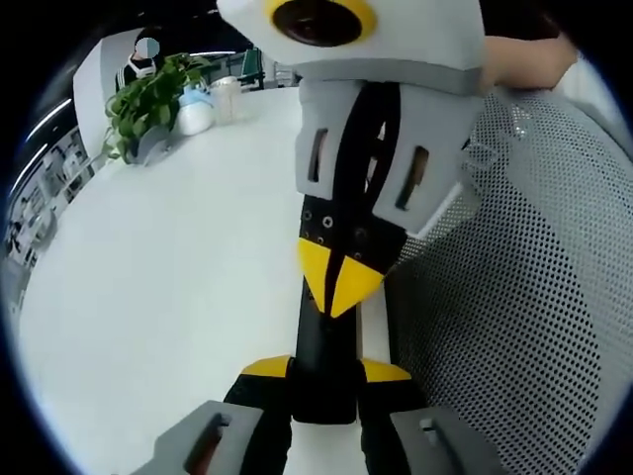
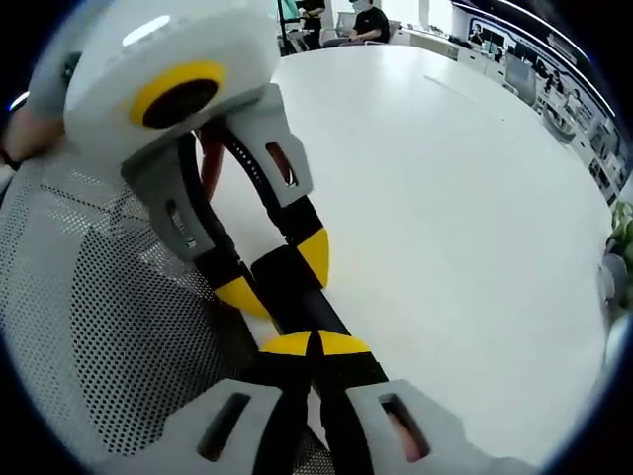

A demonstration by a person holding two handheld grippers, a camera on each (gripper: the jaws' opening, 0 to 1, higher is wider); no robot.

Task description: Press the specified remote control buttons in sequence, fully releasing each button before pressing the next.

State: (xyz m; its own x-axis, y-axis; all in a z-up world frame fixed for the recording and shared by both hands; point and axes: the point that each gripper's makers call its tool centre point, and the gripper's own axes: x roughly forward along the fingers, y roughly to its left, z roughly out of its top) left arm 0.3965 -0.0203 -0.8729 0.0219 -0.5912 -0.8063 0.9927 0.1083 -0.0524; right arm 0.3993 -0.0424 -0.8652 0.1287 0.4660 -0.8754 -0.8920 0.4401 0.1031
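Note:
A long black remote control (image 1: 324, 341) is clamped across its width by my left gripper (image 1: 326, 371), whose yellow-tipped jaws sit on either side of it. My right gripper (image 1: 341, 282) comes down from the top of the left gripper view, its yellow tips shut together and resting on the remote's upper face. In the right gripper view, the right gripper (image 2: 316, 343) has its closed tips on the remote control (image 2: 312, 307), and the left gripper (image 2: 279, 272) holds it from the upper left. The buttons are hidden.
A wide white table (image 1: 168, 277) lies under the remote. A grey perforated mesh chair back (image 1: 534, 297) (image 2: 89, 327) stands right beside both grippers. A potted plant (image 1: 148, 104) and a white container (image 1: 193, 109) sit at the table's far end. People sit in the distance.

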